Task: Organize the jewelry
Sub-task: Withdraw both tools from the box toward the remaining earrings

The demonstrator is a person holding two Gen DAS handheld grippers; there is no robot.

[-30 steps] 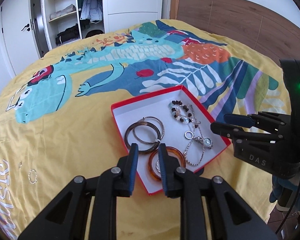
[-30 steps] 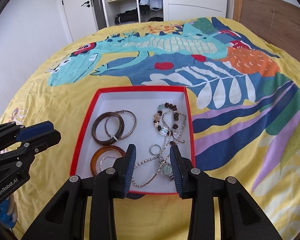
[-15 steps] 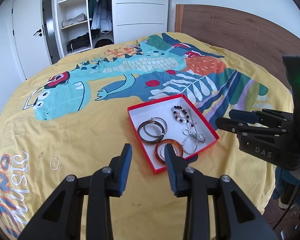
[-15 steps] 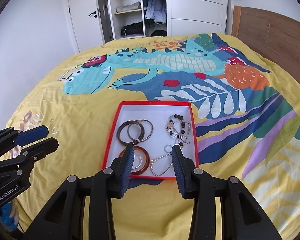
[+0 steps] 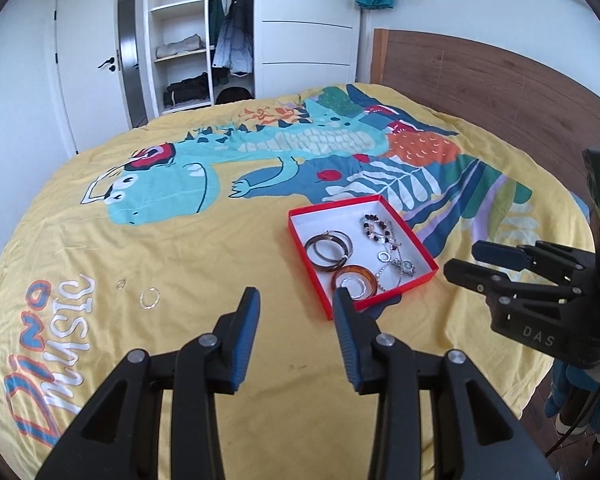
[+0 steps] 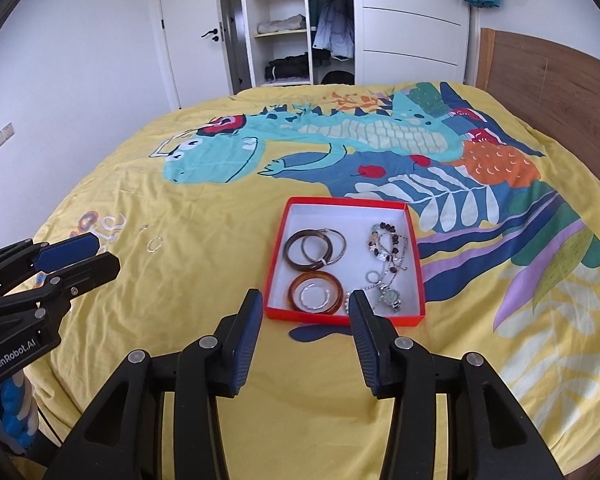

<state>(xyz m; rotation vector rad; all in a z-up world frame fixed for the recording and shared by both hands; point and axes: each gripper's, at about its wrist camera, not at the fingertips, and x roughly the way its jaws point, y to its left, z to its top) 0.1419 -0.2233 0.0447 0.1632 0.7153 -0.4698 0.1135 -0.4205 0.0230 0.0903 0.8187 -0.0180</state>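
A red box (image 5: 411, 237) (image 6: 275, 256) with a white inside lies on the bedspread. It holds dark bangles (image 5: 327, 250) (image 6: 309, 249), an amber bangle (image 5: 356, 279) (image 6: 316, 293), a beaded bracelet (image 6: 388, 240), chains and a small watch (image 6: 389, 299). A thin silver ring (image 5: 149, 298) (image 6: 154, 244) lies loose on the yellow cover, left of the box. My left gripper (image 5: 295, 304) is open and empty, above the bed in front of the box. My right gripper (image 6: 305, 307) is open and empty, just in front of the box.
The bed has a yellow dinosaur cover (image 6: 204, 208) and a wooden headboard (image 5: 480, 80) on the right. An open wardrobe (image 6: 292, 24) and a white door (image 6: 196, 36) stand beyond the bed.
Both grippers have pulled back and up from the box, which now looks smaller. The left jaws have opened wider. The loose ring stays on the cover.
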